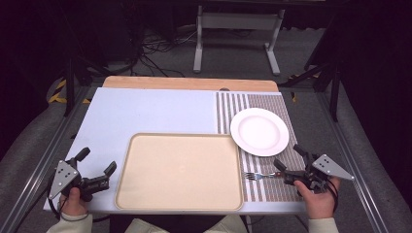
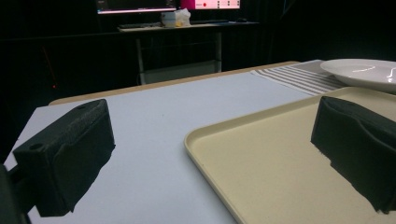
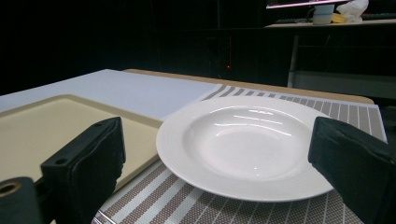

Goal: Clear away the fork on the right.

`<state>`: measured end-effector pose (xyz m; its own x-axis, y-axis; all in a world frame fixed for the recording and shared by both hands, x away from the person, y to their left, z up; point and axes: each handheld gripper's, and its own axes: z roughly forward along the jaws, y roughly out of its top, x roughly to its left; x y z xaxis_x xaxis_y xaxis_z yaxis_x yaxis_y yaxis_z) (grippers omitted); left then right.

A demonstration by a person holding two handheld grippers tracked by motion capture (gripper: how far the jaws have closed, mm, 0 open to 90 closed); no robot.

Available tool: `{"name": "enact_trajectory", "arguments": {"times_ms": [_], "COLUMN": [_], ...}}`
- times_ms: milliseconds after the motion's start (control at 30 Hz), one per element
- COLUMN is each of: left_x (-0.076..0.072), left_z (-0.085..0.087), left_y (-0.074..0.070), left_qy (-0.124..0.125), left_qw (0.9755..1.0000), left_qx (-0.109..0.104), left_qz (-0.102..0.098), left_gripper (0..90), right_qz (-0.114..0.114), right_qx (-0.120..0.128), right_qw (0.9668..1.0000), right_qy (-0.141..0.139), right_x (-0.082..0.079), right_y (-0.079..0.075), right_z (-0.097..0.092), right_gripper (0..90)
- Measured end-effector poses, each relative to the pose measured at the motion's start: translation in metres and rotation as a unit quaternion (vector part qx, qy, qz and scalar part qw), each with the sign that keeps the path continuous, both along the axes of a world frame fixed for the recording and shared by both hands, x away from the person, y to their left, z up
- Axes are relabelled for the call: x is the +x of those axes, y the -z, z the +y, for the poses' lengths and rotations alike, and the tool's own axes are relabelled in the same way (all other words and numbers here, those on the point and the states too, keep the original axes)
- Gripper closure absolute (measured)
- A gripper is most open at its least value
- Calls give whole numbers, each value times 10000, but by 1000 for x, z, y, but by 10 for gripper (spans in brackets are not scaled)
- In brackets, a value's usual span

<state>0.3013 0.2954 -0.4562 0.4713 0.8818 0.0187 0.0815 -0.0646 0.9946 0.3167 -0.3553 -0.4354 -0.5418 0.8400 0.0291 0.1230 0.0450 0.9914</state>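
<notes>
**Both grippers open at the tabletop's near edge**

The left gripper (image 1: 97,164), held in a hand (image 1: 74,200), sits at the near left corner, jaws spread wide and empty, just left of the beige tray (image 1: 179,171). The right gripper (image 1: 287,158) sits near the near right corner, jaws wide apart and empty, over the striped placemat (image 1: 272,187). A fork (image 1: 258,175) lies just beside it; the white plate (image 1: 259,131) rests farther back.
</notes>
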Motion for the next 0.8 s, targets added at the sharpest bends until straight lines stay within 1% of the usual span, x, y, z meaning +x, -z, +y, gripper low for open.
{"name": "enact_trajectory", "arguments": {"times_ms": [200, 500, 667, 800], "left_x": [0, -1, -1, -1], "left_z": [-1, 0, 0, 1], "left_y": [0, -1, -1, -1], "left_qy": [5, 8, -6, -54], "left_qw": [10000, 10000, 10000, 10000], "left_qx": [-6, 14, 12, 12], "left_qz": [-1, 17, 32, 35], "left_gripper": [0, 0, 0, 0], "right_qz": [58, 42, 22, -31], "right_qx": [-21, -16, -50, -59], "right_qw": [10000, 10000, 10000, 10000], "right_qy": [-30, -45, -52, -68], "right_x": [0, 0, 1, 5], "right_y": [2, 2, -1, -10], "right_z": [0, 0, 0, 0], "right_gripper": [43, 41, 41, 42]}}
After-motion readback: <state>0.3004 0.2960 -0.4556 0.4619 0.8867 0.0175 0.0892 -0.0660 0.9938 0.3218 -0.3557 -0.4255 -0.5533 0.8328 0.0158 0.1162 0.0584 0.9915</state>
